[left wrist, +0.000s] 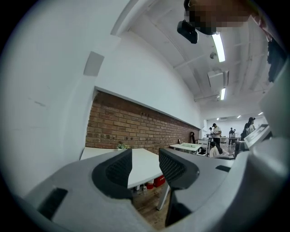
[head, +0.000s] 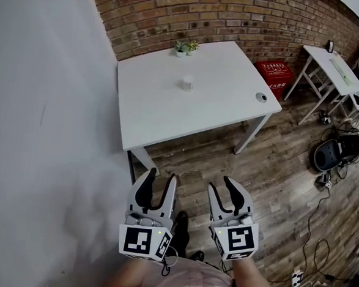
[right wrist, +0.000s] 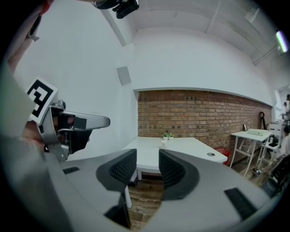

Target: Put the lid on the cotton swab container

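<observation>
The left gripper (head: 162,175) sits low in the frame, left of centre. Its jaws are spread, with nothing between them. The white bench (head: 163,117) fills the upper middle. The container (head: 187,83) stands upright on it near the centre, with no lid on it, and a small plant (head: 185,47) stands at the bench's top edge. The right gripper (head: 221,184) is just beside the left one, its jaws also spread and empty. The lid (head: 261,97) lies near the bench's right corner, well apart from the container. A red crate (head: 274,72) sits on the floor beyond.
</observation>
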Action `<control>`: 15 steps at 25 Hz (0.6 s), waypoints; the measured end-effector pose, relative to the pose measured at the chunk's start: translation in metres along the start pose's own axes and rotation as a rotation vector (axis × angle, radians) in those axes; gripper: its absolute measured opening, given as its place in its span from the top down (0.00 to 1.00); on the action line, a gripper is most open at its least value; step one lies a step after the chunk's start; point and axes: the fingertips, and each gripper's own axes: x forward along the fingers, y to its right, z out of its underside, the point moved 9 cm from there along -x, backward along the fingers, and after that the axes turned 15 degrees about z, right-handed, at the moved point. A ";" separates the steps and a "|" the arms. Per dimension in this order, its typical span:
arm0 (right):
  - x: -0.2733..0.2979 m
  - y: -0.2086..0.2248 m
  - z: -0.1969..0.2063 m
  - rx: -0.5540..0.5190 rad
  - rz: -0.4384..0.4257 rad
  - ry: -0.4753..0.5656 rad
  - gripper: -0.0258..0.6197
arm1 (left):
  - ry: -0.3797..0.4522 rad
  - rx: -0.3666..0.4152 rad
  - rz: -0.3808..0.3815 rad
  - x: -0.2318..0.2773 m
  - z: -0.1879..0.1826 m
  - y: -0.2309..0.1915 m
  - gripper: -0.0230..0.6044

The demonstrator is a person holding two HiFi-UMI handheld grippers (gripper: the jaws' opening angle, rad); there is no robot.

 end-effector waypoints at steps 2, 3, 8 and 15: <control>0.025 -0.003 -0.012 0.000 0.000 0.004 0.72 | 0.009 0.007 0.011 0.017 -0.007 -0.020 0.66; 0.037 -0.004 -0.018 -0.007 -0.001 0.016 0.72 | 0.016 0.012 0.017 0.026 -0.012 -0.029 0.66; 0.086 -0.009 -0.051 -0.028 0.007 0.063 0.72 | 0.054 0.033 0.042 0.058 -0.034 -0.069 0.66; 0.133 -0.009 -0.063 -0.029 0.024 0.085 0.73 | 0.045 0.033 0.065 0.091 -0.034 -0.103 0.66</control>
